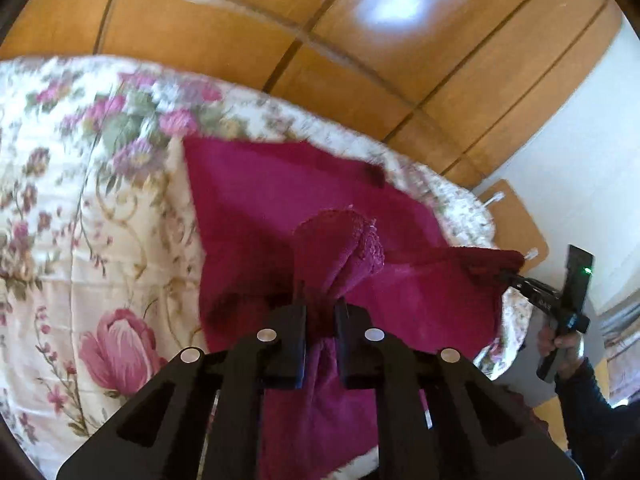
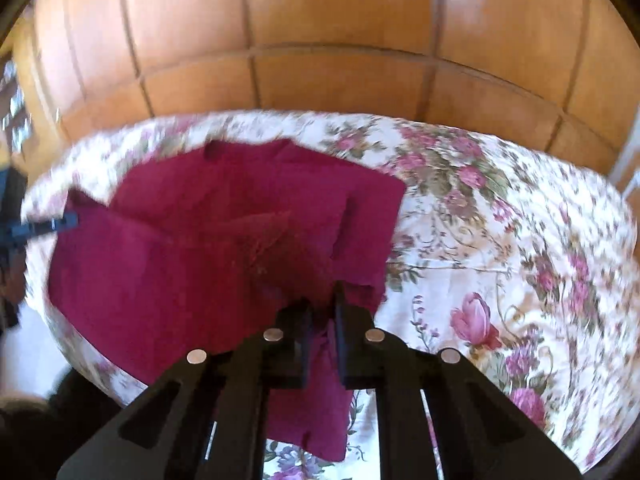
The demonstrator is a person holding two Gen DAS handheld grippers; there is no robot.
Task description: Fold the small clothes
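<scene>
Fingers [image 1: 301,334] of the left gripper [image 1: 321,320] and right gripper [image 2: 323,316] each pinch a bunched edge of the magenta garment [image 1: 280,200], lifting it off the floral bed [image 1: 100,240] so it can fold over.

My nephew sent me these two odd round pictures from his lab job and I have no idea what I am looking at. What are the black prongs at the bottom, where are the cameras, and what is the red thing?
No robot here: a person holds a two-fingered black pincher tool in each hand, each with a wide-angle camera looking along its fingers. One picture comes from the left gripper, the other from the right gripper. The right one also shows far right in the left camera's picture, the left one far left in the right's. The red thing is a small magenta garment on a floral bedspread, with wooden panelling behind. Both grippers are shut on the garment's edge, lifting it off the bedspread to fold.
</scene>
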